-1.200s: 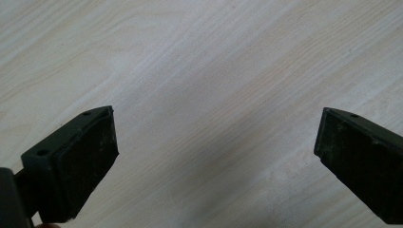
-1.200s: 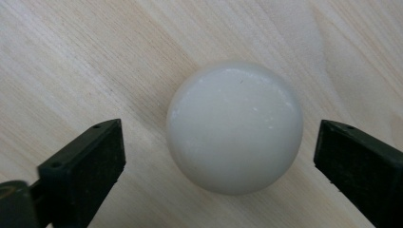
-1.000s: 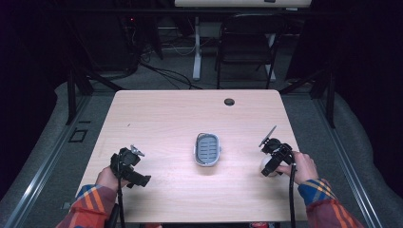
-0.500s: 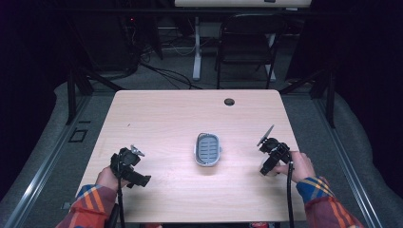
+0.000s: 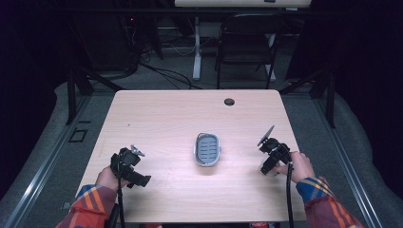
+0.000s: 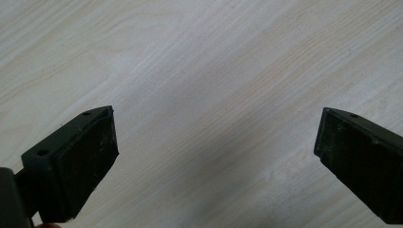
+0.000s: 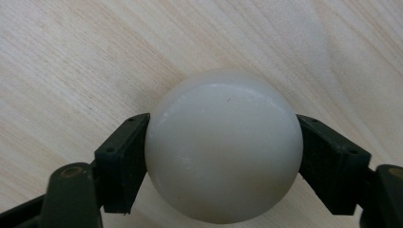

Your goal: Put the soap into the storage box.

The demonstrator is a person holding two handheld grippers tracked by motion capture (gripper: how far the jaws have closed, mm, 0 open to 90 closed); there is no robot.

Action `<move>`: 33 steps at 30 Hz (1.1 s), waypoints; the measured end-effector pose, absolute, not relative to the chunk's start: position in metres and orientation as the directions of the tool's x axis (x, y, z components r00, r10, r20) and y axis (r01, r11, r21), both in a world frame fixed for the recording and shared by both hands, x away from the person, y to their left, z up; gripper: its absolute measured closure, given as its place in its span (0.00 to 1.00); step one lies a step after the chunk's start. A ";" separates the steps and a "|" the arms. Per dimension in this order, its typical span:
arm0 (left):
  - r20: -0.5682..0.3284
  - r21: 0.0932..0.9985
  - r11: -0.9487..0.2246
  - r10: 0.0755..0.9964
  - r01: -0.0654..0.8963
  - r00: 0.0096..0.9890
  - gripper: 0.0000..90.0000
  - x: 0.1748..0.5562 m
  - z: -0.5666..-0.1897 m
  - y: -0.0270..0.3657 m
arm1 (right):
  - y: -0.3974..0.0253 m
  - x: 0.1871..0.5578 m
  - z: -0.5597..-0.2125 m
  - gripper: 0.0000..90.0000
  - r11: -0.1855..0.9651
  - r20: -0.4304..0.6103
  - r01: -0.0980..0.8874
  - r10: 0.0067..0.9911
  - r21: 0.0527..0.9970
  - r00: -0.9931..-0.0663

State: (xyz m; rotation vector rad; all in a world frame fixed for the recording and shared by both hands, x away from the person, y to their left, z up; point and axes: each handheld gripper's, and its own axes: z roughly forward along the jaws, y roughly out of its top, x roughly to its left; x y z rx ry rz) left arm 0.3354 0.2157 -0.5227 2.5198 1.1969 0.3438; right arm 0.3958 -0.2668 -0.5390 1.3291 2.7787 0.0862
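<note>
A smooth white ball [image 7: 223, 147] is held just above the pale wooden table [image 5: 166, 118], and my right gripper [image 7: 223, 142] is shut on it, one jaw on each side. In the high view the right gripper [image 5: 267, 165] is near the table's right edge, right of a grey oval slatted dish [image 5: 207, 149] at the table's middle. My left gripper [image 5: 134, 175] is at the front left, tilted down. Its jaws stand wide apart in the left gripper view, so the left gripper [image 6: 216, 142] is open, with bare wood between them.
A small dark round hole [image 5: 229, 101] sits near the table's far edge. Beyond the table stand a black chair [image 5: 247, 42] and a desk leg with cables on the floor. Both plaid-sleeved forearms come in at the front edge.
The right hand has shifted slightly toward the dish. A white patch beside its jaws a second ago is now covered by the gripper. The left gripper has not moved.
</note>
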 end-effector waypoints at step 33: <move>0.074 0.392 -0.591 0.784 0.705 0.616 0.01 0.335 -0.523 0.215 | -0.267 0.394 -0.530 0.27 0.598 -0.024 0.793 0.800 0.114 -0.599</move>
